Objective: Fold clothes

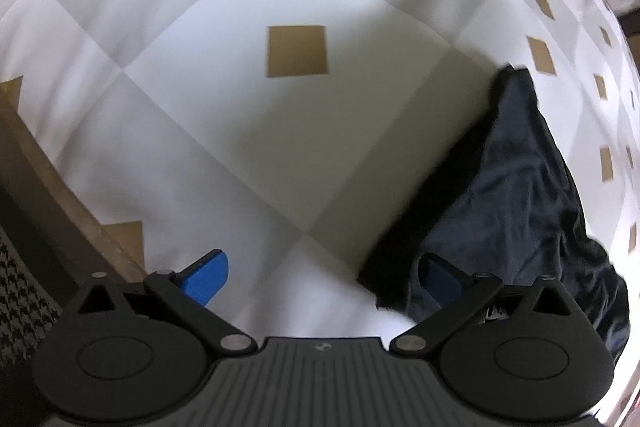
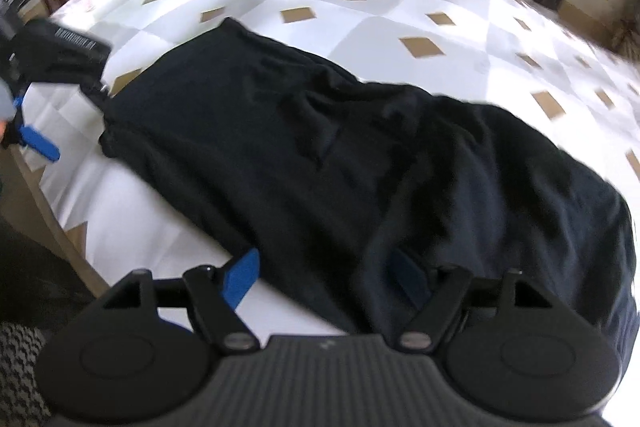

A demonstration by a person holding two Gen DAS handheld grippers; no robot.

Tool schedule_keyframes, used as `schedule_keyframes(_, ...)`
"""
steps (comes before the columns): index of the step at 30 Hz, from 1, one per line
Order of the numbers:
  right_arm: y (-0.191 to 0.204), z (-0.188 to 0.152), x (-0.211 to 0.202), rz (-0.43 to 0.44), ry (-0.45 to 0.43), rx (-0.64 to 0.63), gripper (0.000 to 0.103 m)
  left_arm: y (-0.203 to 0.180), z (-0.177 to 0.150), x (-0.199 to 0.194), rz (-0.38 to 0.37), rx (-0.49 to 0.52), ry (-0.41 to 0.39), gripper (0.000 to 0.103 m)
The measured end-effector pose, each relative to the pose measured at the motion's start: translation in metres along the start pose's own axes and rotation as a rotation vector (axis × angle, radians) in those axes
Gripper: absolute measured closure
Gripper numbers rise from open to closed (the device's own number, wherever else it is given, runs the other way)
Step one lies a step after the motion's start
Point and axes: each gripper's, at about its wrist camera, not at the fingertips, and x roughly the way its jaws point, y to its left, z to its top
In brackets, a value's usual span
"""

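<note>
Dark garment (image 2: 320,147) spread across centre frame on checked tablecloth (image 2: 360,7), left gripper (image 1: 324,279) held wide over cloth edge, right gripper (image 2: 324,275) wide, fabric seemingly between its 2 fingers, ungripped

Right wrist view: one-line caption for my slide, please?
Open right tongs poised at the near edge of a dark garment spread on a checked tablecloth, left tongs at its far end.
</note>
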Motion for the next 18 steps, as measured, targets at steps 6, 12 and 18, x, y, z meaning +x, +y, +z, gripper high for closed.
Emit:
schedule_keyframes(6,-0.038,-0.006,-0.013,-0.026,-0.051,0.148,0.030,-0.011,-0.020,-0.008,0.012,0.059,-0.086,0.001)
schedule_keyframes(12,-0.084,-0.008,-0.017,-0.107,-0.098,0.365,0.029,-0.040,-0.033,-0.019,0.031,0.211,-0.184,0.001)
schedule_keyframes(18,-0.121,-0.016,-0.014,-0.211,-0.109,0.529,0.029,-0.070,-0.051,-0.025,0.034,0.379,-0.228,0.001)
